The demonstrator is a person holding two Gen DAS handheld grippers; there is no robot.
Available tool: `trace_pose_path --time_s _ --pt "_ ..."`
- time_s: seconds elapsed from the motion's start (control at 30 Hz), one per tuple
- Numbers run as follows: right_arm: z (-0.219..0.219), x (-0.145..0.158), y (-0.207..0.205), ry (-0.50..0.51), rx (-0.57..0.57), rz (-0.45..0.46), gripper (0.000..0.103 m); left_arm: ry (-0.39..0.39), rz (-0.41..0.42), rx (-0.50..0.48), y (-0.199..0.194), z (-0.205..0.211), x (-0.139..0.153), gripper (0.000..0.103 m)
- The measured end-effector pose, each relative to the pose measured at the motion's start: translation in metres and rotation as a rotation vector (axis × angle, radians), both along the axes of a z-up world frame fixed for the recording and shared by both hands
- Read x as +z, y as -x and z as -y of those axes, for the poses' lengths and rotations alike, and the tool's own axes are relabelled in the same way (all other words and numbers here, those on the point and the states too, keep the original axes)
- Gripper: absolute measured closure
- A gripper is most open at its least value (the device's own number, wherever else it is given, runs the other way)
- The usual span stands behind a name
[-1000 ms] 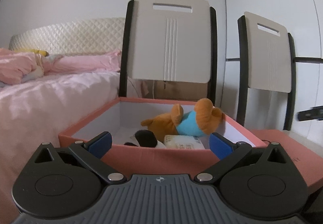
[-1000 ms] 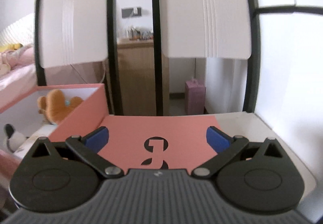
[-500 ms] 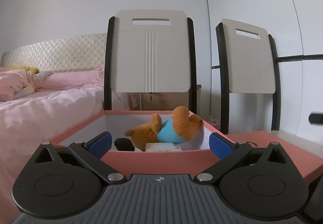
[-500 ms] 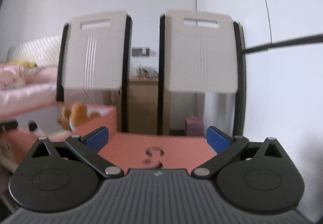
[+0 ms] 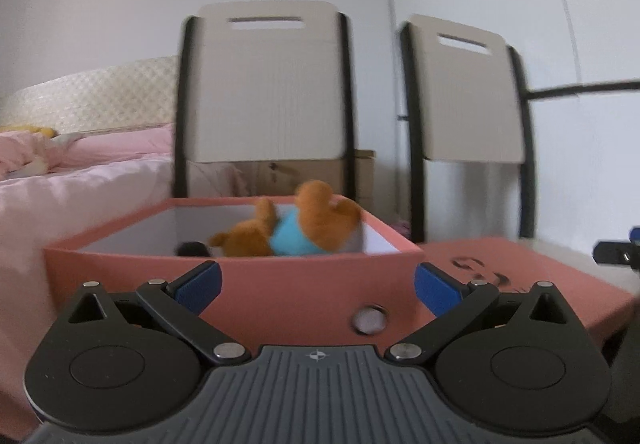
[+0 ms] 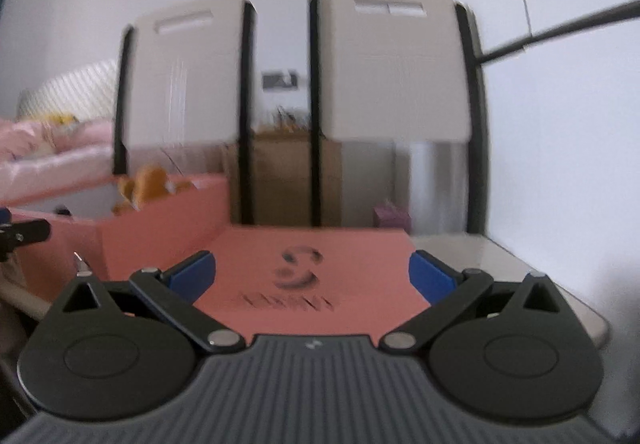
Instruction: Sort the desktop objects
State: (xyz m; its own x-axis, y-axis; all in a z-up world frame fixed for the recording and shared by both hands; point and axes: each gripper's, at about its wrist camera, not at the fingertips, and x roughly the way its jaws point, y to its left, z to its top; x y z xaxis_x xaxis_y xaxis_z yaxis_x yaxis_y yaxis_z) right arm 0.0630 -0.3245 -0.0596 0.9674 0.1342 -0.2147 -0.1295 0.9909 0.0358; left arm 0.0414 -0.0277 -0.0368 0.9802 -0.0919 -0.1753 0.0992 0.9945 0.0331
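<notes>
Box (image 5: 304,284) contents — half hidden, blurred

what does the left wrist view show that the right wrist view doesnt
Only the left wrist view: the round hole in the pink box's front wall, the toy's blue shirt, and the left claw, open and empty.

Only the right wrist view: the wooden cabinet between the chairs, and the right claw, open over the lid.

Both: pink box, orange plush toy, pink lid, two chairs.
</notes>
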Motion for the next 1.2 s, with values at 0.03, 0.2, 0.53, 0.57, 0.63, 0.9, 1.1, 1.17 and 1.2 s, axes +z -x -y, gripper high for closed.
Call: trace_pose_path --time_s 0.03,0.2,0.53,0.57,0.63,0.9,1.1,1.17,1.2 --pt "0.008 0.001 -0.001 -0.007 -0.002 -0.012 0.0 0.006 -0.012 -0.037 0.0 0.004 -0.003 0.0" --pt "0.047 0.003 -0.019 -0.046 -0.001 -0.09 0.0 0.066 -0.112 -0.156 -0.002 0.022 -0.017 0.0" --pt "0.059 -0.045 -0.04 -0.056 0.016 -0.147 0.0 0.017 -0.213 -0.205 -0.012 0.049 -0.041 0.0" --pt "0.06 -0.047 -0.043 -0.068 0.017 -0.156 0.0 0.014 -0.226 -0.203 -0.015 0.05 -0.042 0.0" --pt "0.06 -0.051 -0.046 -0.09 0.025 -0.169 0.0 0.021 -0.245 -0.211 -0.019 0.051 -0.045 0.0" --pt "0.054 -0.056 -0.052 -0.072 0.021 -0.177 0.0 0.049 -0.251 -0.247 -0.028 0.053 -0.048 0.0" --pt "0.053 -0.058 -0.053 -0.072 0.015 -0.181 0.0 0.056 -0.274 -0.258 -0.036 0.056 -0.051 0.0" --pt "0.053 -0.059 -0.052 -0.07 0.014 -0.177 0.0 0.051 -0.275 -0.264 -0.038 0.059 -0.052 0.0" --pt "0.052 -0.059 -0.051 -0.069 0.013 -0.175 0.0 0.047 -0.274 -0.258 -0.038 0.06 -0.052 0.0"
